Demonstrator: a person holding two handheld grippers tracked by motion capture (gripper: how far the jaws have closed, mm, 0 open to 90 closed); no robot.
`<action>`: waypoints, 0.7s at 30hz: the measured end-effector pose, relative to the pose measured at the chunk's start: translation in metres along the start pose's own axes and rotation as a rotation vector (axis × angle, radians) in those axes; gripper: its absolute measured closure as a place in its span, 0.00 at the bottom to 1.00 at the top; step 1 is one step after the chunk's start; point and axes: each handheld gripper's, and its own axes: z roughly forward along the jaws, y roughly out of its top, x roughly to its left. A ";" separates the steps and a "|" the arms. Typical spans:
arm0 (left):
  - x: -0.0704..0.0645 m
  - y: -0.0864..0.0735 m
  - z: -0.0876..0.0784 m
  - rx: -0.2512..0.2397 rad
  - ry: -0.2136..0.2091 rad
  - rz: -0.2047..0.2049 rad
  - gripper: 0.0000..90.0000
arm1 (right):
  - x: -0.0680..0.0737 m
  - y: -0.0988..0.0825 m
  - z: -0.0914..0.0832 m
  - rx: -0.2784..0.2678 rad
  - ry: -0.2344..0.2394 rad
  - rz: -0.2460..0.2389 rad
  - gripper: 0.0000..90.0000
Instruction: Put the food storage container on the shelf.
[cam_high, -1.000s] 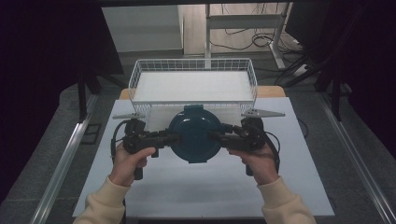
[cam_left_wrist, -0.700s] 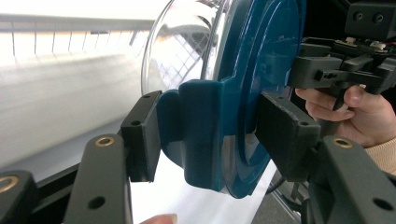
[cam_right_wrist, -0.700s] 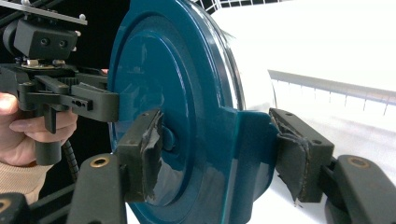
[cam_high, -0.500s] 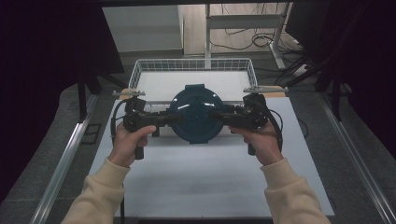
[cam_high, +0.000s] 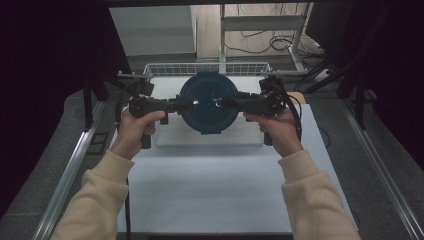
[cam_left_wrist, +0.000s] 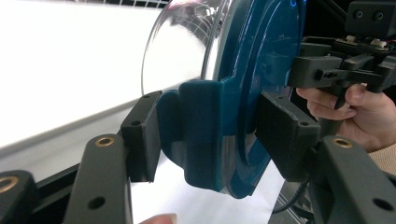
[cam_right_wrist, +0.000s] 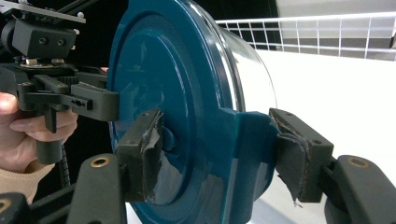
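Nearest to us, our forearms come up over the bare white tabletop (cam_high: 210, 195), one hand on each tool. The left gripper (cam_high: 186, 104) and the right gripper (cam_high: 230, 103) point inward at each other, level, with the blue-lidded container (cam_high: 208, 101) held between them above the tabletop.

In the left gripper view, the jaws are clamped on a blue side tab (cam_left_wrist: 201, 135) of the lid, one pad on the clear bowl side, the other on the lid's face. In the right gripper view, the jaws grip the opposite tab (cam_right_wrist: 243, 154) the same way, their pads worn and peeling.

The relation that matters: the two grips sit at opposite ends of one line across the container, running left to right between our hands, so neither hand is nearer; the load is shared evenly. The round lid faces up toward the high camera.

Beyond it lies the wire basket (cam_high: 170, 68) with its white floor, directly ahead of the container. We judge the coming move to be a joint carry forward and down into it, both hands kept level.
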 end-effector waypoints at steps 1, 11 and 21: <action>0.001 0.003 0.000 -0.002 -0.002 -0.005 0.48 | -0.001 0.003 0.001 0.000 0.000 0.000 0.41; 0.016 0.027 0.007 0.000 0.005 -0.032 0.47 | -0.017 0.027 0.014 0.008 0.006 0.018 0.41; 0.042 0.037 0.018 0.020 0.000 -0.056 0.47 | -0.036 0.035 0.034 0.031 0.003 0.061 0.41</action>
